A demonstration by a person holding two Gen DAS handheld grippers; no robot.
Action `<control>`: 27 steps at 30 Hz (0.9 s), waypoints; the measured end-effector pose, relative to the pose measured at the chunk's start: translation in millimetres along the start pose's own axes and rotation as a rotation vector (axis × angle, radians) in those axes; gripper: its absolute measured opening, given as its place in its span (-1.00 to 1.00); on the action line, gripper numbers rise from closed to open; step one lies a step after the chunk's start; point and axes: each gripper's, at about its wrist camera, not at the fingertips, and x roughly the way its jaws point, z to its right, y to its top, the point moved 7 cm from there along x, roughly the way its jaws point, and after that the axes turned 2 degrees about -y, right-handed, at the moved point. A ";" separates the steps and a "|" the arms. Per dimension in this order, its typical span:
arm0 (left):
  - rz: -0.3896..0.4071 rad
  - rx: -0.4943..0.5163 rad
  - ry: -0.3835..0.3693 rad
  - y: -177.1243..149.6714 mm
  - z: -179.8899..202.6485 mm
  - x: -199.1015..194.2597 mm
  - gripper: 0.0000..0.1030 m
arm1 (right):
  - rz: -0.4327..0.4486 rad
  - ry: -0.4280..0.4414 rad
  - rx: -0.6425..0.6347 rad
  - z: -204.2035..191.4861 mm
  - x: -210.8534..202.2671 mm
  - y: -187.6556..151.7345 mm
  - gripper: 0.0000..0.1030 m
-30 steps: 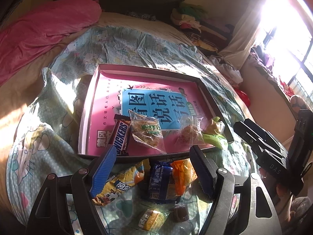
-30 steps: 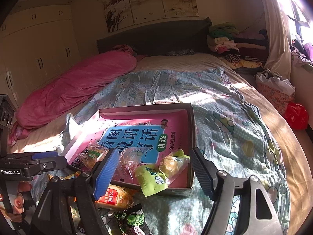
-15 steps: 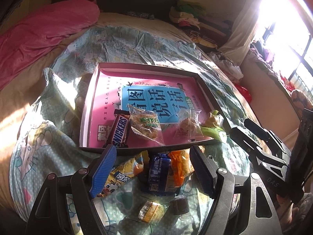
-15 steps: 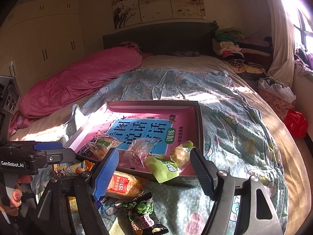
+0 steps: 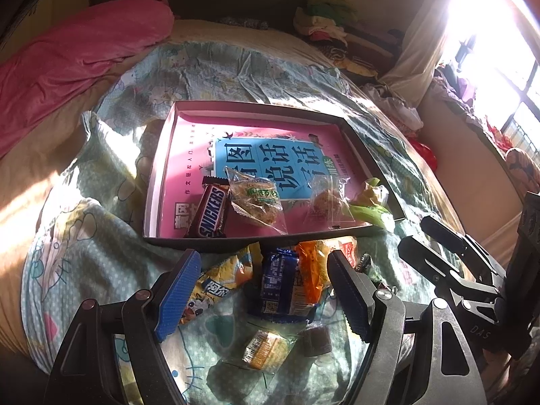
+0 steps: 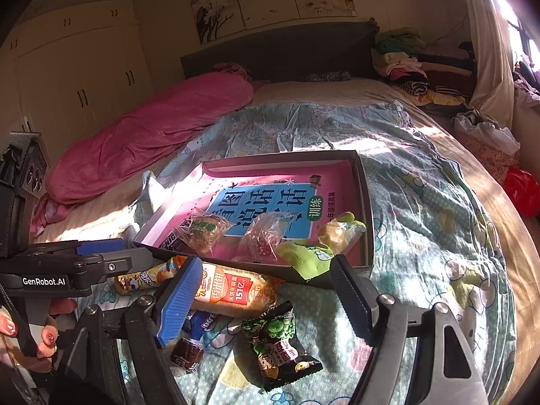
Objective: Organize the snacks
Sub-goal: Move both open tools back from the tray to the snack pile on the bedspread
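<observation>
both tongs empty, left gripper [image 5: 263, 290] wide over the blue packet [image 5: 281, 283], right gripper [image 6: 266, 295] opening: closing now could pinch the overlapping orange packet [image 5: 312, 270] too.

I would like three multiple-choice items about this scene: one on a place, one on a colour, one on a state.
1. Where does the Snickers bar lie?
A. inside the box
B. on the bedspread
C. between the tongs

2. What colour is the rolled quilt by the headboard?
A. green
B. pink
C. white

3. How do the left tongs stand?
A. shut on a packet
B. open, holding nothing
C. shut and empty

Answers:
1 A, it rests on the box floor.
2 B, plainly pink.
3 B, wide gap, pads touching nothing.
</observation>
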 end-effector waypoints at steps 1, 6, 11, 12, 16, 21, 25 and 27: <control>0.000 0.000 0.000 -0.9 -0.4 -0.6 0.53 | -0.006 0.005 0.005 -0.5 0.1 -1.6 0.51; 0.001 0.002 0.011 -5.5 -1.4 -4.0 0.53 | -0.021 0.012 0.002 -4.0 -1.0 -6.6 0.51; -0.009 0.004 0.041 -11.4 -4.6 -8.5 0.53 | -0.046 0.011 -0.008 -7.9 -1.1 -13.5 0.52; -0.008 0.007 0.047 -11.7 -4.6 -10.3 0.53 | -0.051 0.016 -0.007 -8.7 -1.1 -14.8 0.52; -0.013 0.019 0.055 -17.2 -5.3 -14.7 0.53 | -0.075 0.029 -0.009 -12.1 -1.3 -20.4 0.52; -0.037 0.016 0.054 -27.6 -11.1 -15.0 0.53 | -0.111 0.046 -0.041 -19.8 1.8 -28.1 0.52; -0.070 0.026 0.060 -38.3 -15.2 -9.6 0.53 | -0.144 0.083 -0.097 -33.1 2.5 -38.3 0.52; -0.084 0.028 0.055 -44.2 -17.3 -7.9 0.53 | -0.167 0.097 -0.130 -40.3 4.0 -44.9 0.52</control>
